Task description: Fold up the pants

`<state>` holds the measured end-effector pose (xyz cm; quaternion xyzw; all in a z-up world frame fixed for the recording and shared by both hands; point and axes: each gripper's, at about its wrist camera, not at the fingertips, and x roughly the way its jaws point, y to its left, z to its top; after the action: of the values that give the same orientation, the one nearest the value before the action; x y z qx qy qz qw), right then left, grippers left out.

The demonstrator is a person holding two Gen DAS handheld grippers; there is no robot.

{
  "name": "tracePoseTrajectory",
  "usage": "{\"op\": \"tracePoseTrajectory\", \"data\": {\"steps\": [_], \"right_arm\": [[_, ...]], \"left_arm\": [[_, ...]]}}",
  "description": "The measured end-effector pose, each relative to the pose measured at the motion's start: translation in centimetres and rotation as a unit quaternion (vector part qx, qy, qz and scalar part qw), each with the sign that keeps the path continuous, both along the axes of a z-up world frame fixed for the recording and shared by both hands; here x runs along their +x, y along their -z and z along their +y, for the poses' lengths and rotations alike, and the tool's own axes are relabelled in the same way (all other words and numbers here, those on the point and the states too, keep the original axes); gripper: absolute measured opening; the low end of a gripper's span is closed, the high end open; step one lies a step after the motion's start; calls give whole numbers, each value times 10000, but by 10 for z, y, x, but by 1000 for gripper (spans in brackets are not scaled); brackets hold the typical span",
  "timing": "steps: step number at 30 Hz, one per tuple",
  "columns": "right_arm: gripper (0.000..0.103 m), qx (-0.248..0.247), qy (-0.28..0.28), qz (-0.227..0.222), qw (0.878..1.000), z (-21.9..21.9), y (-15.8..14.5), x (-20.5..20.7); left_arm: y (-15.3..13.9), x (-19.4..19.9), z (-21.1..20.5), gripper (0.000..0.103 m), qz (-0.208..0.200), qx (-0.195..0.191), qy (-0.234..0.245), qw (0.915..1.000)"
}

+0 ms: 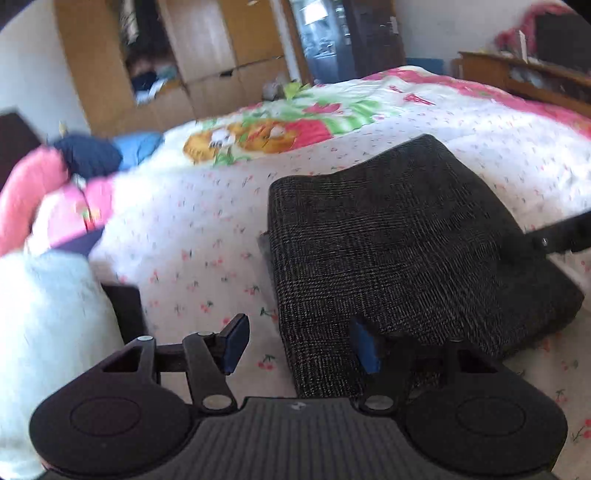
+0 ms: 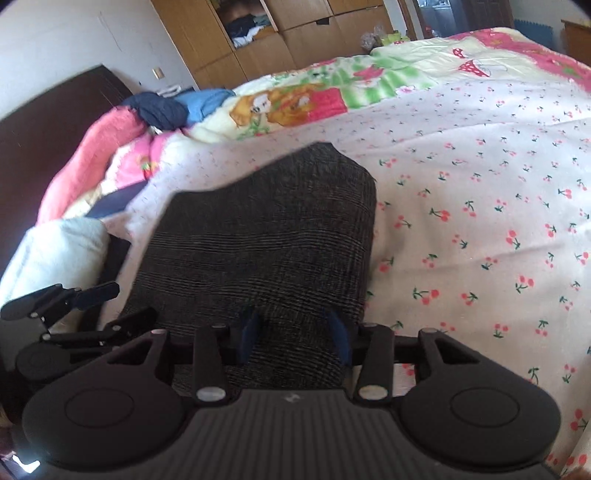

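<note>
Left gripper (image 1: 301,343) at the bottom middle of the left wrist view, fingers spread wide apart, nothing between them. Left blue pad (image 1: 236,343) over the bedsheet (image 1: 207,258), right blue pad over the near edge of the pants (image 1: 406,240). Whether that pad touches the cloth, cannot tell. Pointing forward and a bit down at the bed.

Pants dark grey with thin pale lines, folded into a thick block, lying flat on the sheet. In this view, right of center and reaching up toward the middle right. Near left corner just ahead of the claw.

Right gripper (image 2: 295,338) at the bottom middle of the right wrist view, also spread open, not pinching anything. Both blue pads (image 2: 251,332) low over the near edge of the pants (image 2: 266,236). Touching or just above, cannot tell. Folded block straight ahead, filling the middle of the frame. Left gripper (image 2: 92,306) at the lower left edge here, beside the pants.

Farther out, white sheet with little red cherries under it all. Bright bear blanket (image 2: 295,99) toward the top middle. Pink blanket (image 1: 33,184) and dark blue clothes (image 2: 159,107) at the upper left. Wooden wardrobe (image 2: 277,33) along the top.
</note>
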<state>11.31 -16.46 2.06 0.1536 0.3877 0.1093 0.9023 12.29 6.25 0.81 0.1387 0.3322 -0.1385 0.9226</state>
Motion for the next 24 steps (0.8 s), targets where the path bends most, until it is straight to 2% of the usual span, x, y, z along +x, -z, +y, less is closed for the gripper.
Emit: {"op": "tracePoseTrajectory", "data": {"steps": [2, 5, 8, 12, 14, 17, 19, 22, 24], "right_arm": [[45, 219, 5, -239, 9995, -8, -12, 0], [45, 300, 253, -495, 9980, -25, -23, 13], [45, 560, 580, -332, 9962, -42, -15, 49], [46, 996, 876, 102, 9911, -53, 12, 96], [45, 810, 996, 149, 9916, -49, 20, 113], [43, 821, 1094, 289, 9902, -47, 32, 132], [43, 590, 1019, 263, 9927, -41, 32, 137], [43, 358, 956, 221, 9945, -38, 22, 126], [43, 290, 1090, 49, 9936, -40, 6, 102]], "left_arm": [[-11, -1, 1, 73, -44, 49, -125, 9999], [-30, -14, -10, 73, -519, 276, -25, 9983], [-34, -17, -30, 73, -665, 233, 316, 9970], [-12, -2, -48, 73, -494, 418, 589, 9962], [2, 9, -44, 75, -354, 398, 575, 9969], [3, 22, -27, 75, -194, 25, 455, 9988], [4, 27, -22, 87, -185, 31, 332, 9993], [1, 26, -18, 87, -79, -82, 221, 9997], [-6, 17, -19, 86, -229, 36, 100, 9997]]}}
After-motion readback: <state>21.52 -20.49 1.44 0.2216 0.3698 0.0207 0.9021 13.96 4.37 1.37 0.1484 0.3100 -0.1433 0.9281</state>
